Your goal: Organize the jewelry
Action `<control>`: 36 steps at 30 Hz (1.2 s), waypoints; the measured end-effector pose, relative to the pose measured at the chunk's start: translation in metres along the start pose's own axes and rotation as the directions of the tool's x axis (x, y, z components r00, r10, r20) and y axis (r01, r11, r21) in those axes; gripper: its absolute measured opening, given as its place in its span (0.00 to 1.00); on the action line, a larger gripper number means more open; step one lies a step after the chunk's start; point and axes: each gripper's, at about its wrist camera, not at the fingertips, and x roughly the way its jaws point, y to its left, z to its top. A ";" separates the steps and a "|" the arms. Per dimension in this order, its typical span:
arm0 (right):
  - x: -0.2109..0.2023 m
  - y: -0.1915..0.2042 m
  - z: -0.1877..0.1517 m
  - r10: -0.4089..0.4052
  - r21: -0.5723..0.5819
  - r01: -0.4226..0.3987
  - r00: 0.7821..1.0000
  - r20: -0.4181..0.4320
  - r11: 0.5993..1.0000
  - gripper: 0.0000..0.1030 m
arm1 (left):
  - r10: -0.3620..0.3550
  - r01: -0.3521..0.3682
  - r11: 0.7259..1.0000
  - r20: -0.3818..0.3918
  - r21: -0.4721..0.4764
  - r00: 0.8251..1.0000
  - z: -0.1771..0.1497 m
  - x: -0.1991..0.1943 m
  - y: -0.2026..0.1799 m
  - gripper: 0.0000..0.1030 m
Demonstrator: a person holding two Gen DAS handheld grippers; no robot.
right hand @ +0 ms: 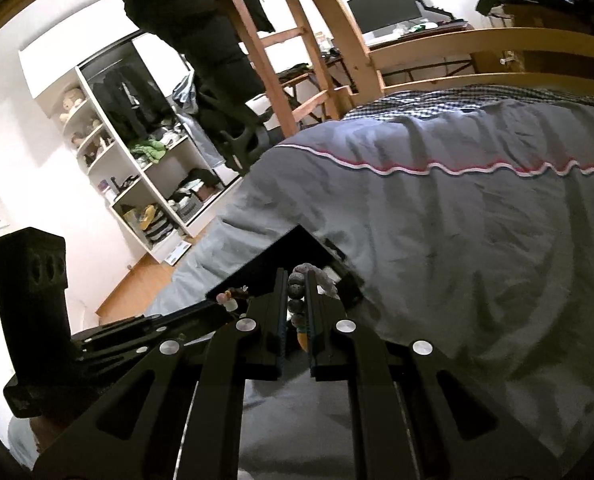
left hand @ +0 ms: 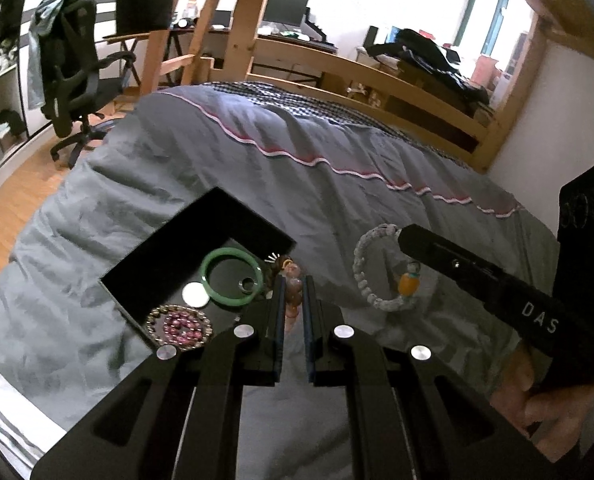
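**Two bracelets held over the bed, beside the black box**

The left wrist view looks down into the black box (left hand: 201, 240) that lies on the gray blanket (left hand: 257, 160) of the bed, near the bed's left edge. Inside it are a green bangle (left hand: 233, 276), a small silver ring (left hand: 248, 285), a round white piece (left hand: 196, 294) and a coil of pink beads (left hand: 179, 326). The right wrist view sees this box (right hand: 293, 256) only from the side, so nothing inside it shows there.

The left hand-held gripper (left hand: 294, 300) is pinched nearly closed on a bracelet of brown and peach beads (left hand: 291, 280). The beads sit right between its tips, just past the box's right corner. In the right wrist view the same bracelet (right hand: 233, 298) is small and hard to make out.

The right hand-held gripper (left hand: 407, 240) is also pinched narrow. It holds a gray beaded bracelet (left hand: 363, 276) with an orange bead (left hand: 405, 284). The loop hangs from its tip over the blanket, to the right of the box. In its own view the right hand-held gripper (right hand: 297, 292) has the gray beads (right hand: 297, 280) squeezed between its fingers, and most of the loop is hidden behind them.

A hand (left hand: 537, 400) holding the right hand-held gripper is cut off at the bottom right. The bracelet's far side is hidden by the black finger.
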 end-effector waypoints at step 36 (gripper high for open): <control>0.109 0.025 -0.017 0.069 -0.062 -0.075 0.993 -0.100 0.995 0.09 | 0.151 -0.150 0.980 0.001 -0.134 0.988 -0.002 0.025 0.063 0.08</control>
